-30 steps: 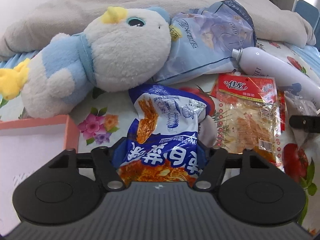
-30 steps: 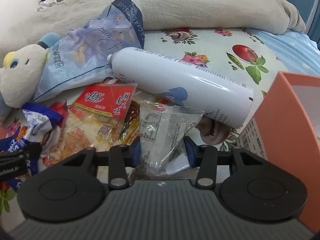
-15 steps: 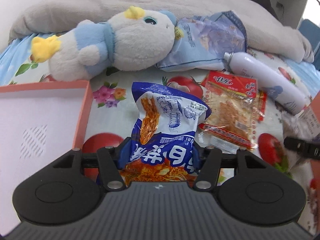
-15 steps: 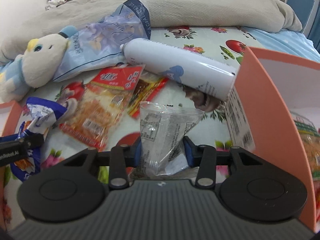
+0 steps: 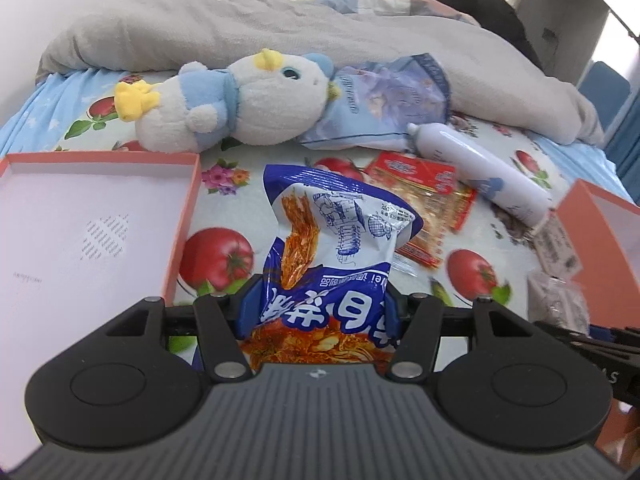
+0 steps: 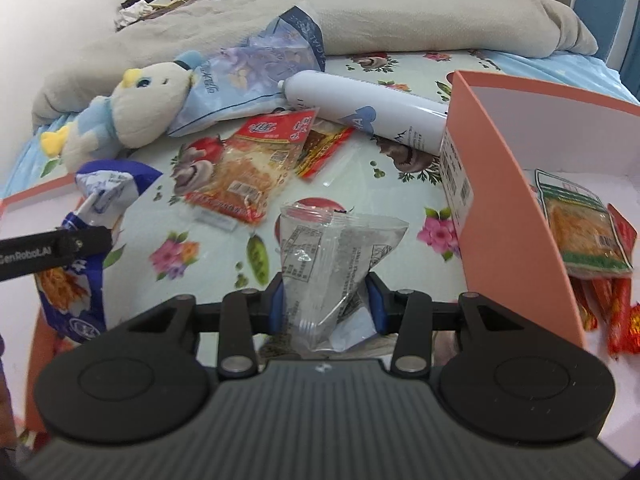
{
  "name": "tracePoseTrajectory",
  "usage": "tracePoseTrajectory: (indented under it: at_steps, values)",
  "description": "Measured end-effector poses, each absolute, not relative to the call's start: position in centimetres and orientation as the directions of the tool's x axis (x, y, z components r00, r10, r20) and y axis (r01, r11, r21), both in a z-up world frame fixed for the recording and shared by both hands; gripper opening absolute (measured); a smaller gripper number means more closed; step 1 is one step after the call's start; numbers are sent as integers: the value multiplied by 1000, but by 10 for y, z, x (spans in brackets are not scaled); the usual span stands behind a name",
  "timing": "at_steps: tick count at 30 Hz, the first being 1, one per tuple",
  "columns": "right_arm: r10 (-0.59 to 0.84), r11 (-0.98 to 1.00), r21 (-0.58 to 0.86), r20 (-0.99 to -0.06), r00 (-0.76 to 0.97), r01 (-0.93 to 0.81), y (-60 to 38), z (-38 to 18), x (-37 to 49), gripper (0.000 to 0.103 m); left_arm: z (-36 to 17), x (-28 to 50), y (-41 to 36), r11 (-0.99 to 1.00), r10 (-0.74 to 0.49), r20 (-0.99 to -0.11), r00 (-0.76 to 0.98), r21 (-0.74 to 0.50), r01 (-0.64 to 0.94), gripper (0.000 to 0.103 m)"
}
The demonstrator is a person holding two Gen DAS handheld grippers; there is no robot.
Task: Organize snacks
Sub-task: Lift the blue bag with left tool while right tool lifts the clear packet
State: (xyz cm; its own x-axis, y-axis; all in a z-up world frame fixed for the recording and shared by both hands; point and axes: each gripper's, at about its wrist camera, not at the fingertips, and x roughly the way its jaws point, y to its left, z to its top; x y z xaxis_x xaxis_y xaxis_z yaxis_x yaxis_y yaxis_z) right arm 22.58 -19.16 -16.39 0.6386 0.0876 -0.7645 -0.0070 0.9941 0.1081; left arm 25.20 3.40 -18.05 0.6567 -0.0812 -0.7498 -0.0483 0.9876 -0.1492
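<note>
Both bags [image 5: 332,264] [image 6: 332,264] lifted off bed, pulled back w/ grippers.

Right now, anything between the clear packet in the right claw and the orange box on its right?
Only the box's own near wall. The right claw grips the clear packet just left of that wall, so it must pass over the rim. Inside, snack packs lie at the near side; the white floor behind looks free.

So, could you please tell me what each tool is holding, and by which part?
The left tool clamps the blue snack bag across its lower half; the right tool pinches the clear packet near its bottom.
</note>
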Motion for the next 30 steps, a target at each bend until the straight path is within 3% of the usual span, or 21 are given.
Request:
tracePoseTrajectory:
  at_steps: [13,30]
  values:
    - [74,990,133,-763,642,44,-203,-152,190,44,-168,220,3,982,-179,-760,625,-177,65,63]
    - [54,981,176,-651,757,82,-232,-85,180,44,-94,240,-15,968,-248,-694,676,-199,151,63]
